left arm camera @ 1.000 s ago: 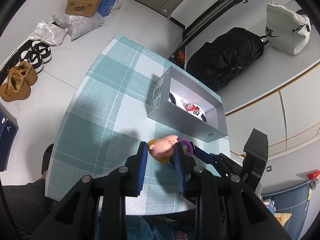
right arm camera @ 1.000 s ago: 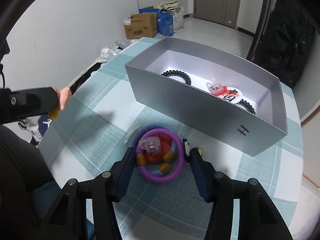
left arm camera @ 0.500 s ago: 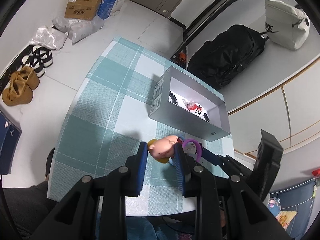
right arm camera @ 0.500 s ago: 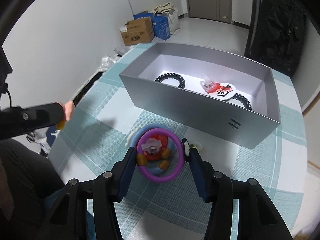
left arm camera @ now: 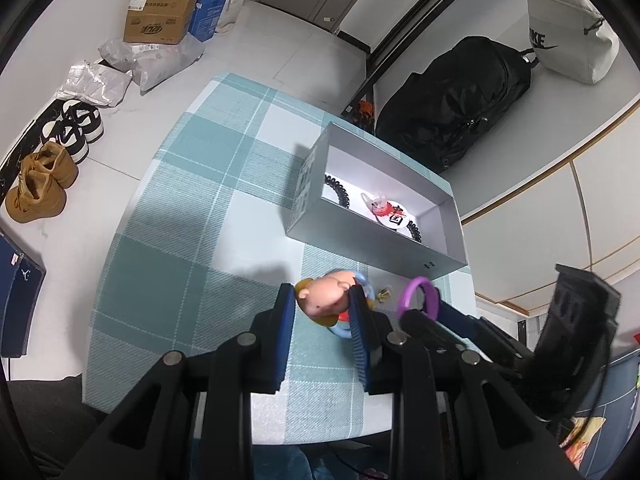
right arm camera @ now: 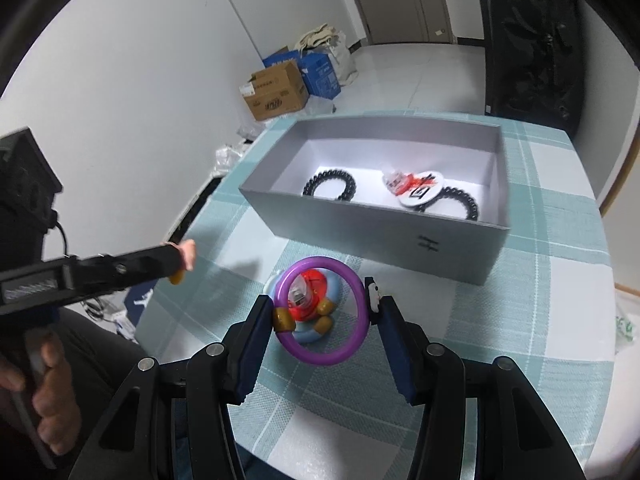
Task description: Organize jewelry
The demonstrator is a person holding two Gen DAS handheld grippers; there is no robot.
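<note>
Left gripper [left arm camera: 320, 312] is pinching a smooth rounded doll head [left arm camera: 325, 294] at frame centre; right gripper [right arm camera: 325, 312] is clamping a glossy purple ring [right arm camera: 322, 311], lower centre.

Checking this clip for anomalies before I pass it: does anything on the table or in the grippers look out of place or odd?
Nothing looks spilled or damaged. The grey box sits upright holding two black coil bands and a round badge. The left gripper holds a pig-face charm; the right gripper holds a purple ring. A blue ring lies loose beside the box.

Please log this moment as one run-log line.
left gripper: shut on pink figure | right gripper: shut on purple ring | grey box: open, hair ties inside
</note>
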